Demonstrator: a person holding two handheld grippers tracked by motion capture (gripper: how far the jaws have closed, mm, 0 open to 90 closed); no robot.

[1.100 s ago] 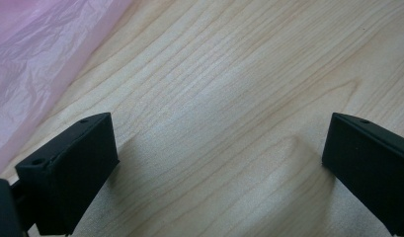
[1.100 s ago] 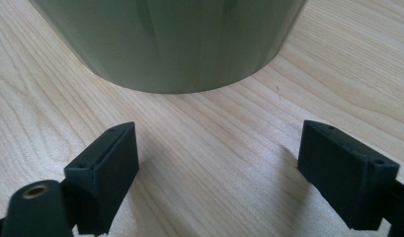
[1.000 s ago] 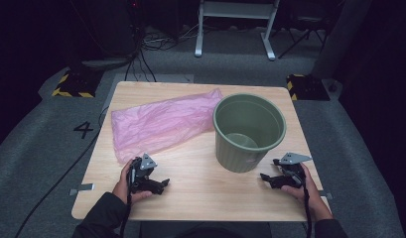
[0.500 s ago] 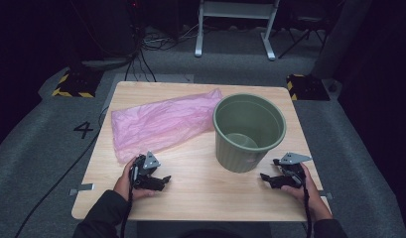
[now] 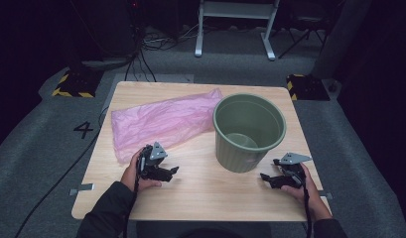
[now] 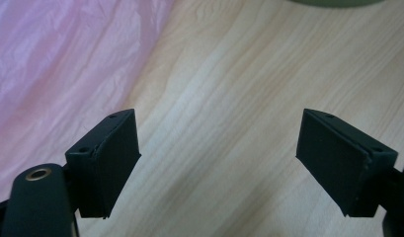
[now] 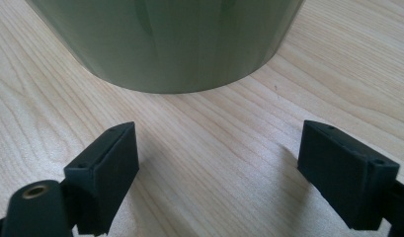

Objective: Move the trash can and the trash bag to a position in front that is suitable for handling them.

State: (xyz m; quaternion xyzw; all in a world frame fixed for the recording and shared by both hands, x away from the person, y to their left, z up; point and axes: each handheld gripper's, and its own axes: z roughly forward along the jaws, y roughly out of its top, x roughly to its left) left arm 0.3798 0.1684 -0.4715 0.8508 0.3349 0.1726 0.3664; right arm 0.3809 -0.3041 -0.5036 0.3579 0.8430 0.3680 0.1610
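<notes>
A crumpled pink plastic bag [image 5: 161,124] lies flat on the left half of the wooden table [image 5: 205,198]. An empty green plastic bin [image 5: 249,131] stands upright to its right. My left gripper [image 5: 169,173] rests open on the table just in front of the bag's near edge, pointing right. In the left gripper view the bag [image 6: 56,64] lies up and left of the open left gripper [image 6: 219,148], with bare wood between the jaws. My right gripper [image 5: 266,179] sits open by the bin's near right side, pointing left. In the right gripper view the bin's wall [image 7: 165,39] stands close ahead of the open right gripper [image 7: 219,153].
The table's front edge [image 5: 200,217] is just behind both hands. Grey carpet surrounds the table, with a floor mark "4" [image 5: 84,130] at the left. A white metal stand [image 5: 235,25] and cables lie beyond the far edge.
My left gripper has edged slightly forward toward the pink bag. The right gripper, the bag and the bin have stayed where they were.
</notes>
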